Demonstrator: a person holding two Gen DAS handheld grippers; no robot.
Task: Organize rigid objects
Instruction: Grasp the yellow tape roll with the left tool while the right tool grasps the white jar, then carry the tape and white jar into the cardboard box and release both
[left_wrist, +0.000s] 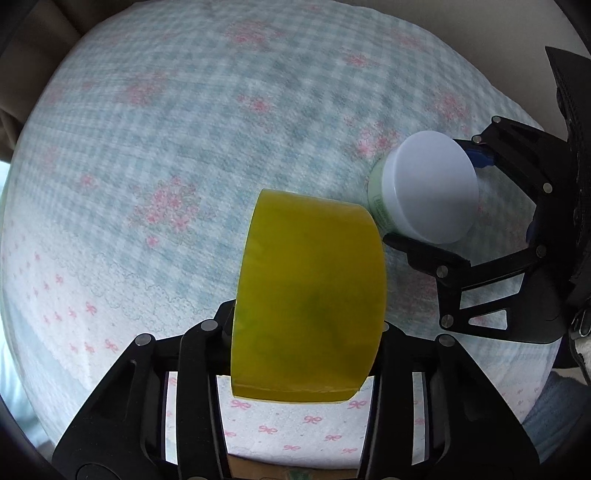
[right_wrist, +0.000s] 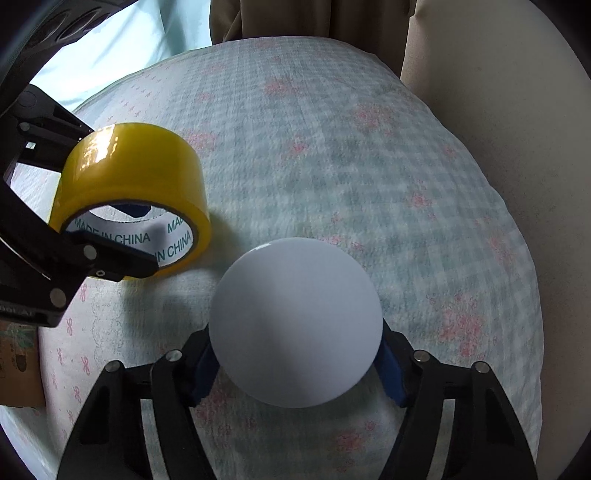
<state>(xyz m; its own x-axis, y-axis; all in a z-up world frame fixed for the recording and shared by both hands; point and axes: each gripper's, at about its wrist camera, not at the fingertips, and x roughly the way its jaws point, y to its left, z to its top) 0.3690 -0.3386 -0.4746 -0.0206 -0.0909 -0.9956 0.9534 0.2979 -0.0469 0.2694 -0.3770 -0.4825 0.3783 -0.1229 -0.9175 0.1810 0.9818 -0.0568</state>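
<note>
My left gripper (left_wrist: 306, 328) is shut on a yellow roll of packing tape (left_wrist: 308, 295), held on edge above the checked bedspread (left_wrist: 184, 129). The tape roll also shows in the right wrist view (right_wrist: 133, 184), its white core printed "MADE IN CHINA", with the left gripper (right_wrist: 110, 221) clamped across it. My right gripper (right_wrist: 295, 354) is shut on a white-lidded jar (right_wrist: 295, 321), lid facing the camera. The jar (left_wrist: 428, 192), with a green label, shows in the left wrist view just right of the tape, held by the right gripper (left_wrist: 436, 192). Tape and jar are close together.
A blue-green checked bedspread (right_wrist: 332, 166) with pink flowers covers the surface. A beige wall or headboard (right_wrist: 498, 129) is at the far right. A cardboard box (right_wrist: 18, 362) sits at the left edge.
</note>
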